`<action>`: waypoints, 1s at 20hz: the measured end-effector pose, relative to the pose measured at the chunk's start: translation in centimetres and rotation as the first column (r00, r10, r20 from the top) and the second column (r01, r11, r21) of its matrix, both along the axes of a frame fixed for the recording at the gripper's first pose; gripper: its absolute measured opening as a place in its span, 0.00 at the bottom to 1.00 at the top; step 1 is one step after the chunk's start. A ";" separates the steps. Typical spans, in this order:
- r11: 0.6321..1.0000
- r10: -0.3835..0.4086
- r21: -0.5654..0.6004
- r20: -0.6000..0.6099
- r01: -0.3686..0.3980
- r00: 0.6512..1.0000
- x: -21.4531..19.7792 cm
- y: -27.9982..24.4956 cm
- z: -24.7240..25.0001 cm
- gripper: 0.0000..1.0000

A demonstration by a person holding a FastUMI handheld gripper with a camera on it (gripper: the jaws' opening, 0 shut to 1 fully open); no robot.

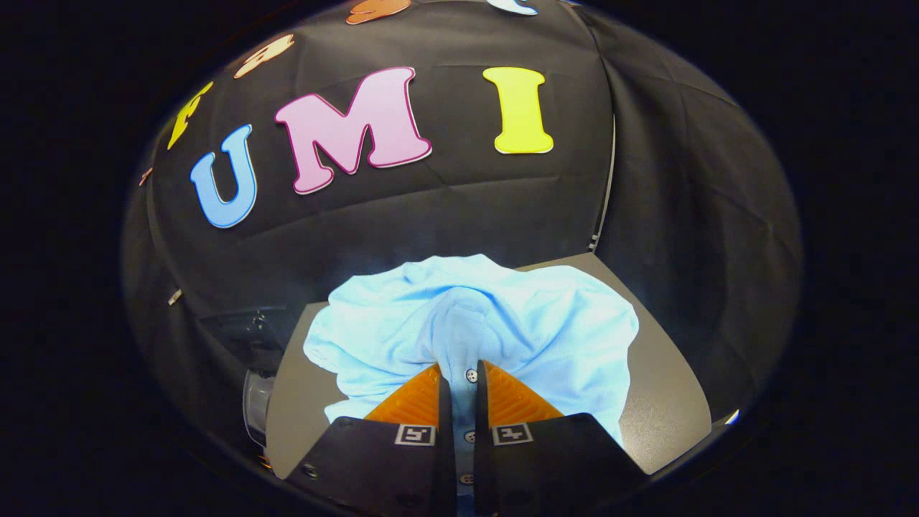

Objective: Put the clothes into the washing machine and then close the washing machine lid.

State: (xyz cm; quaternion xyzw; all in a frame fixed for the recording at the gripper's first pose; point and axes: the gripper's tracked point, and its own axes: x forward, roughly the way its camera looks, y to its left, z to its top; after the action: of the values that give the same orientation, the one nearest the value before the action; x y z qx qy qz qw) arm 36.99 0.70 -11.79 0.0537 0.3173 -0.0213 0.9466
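1. The claw (463,380) is pinching the buttoned strip of a light blue shirt (502,323), both fingers pressed on the fabric.
2. The shirt lies bunched on the grey surface (660,402), spreading left, right and beyond the fingers.
3. A black cloth wall (445,208) stands at the far side.

shirt (502,323): soft, matt knitted cloth, creased in folds; small glossy plastic buttons are seen on its placket
gripper (463,388): the placket is pinched between its closed fingers (513,406), whose pads are ribbed and slightly shiny, like plastic
bench (664,402): a smooth, matt grey surface with a faint sheen
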 end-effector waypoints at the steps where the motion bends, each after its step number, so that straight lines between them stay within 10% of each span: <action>1: 1.000 0.000 0.004 0.016 0.000 1.000 -0.1 0.3 0.7 0.14; 20: 0.911 0.388 0.084 0.152 -0.403 0.909 -6.4 27.0 7.6 0.14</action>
State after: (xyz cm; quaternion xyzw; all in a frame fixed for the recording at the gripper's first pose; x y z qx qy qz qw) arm 30.63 27.67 -4.23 0.0431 0.2587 0.1925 0.9456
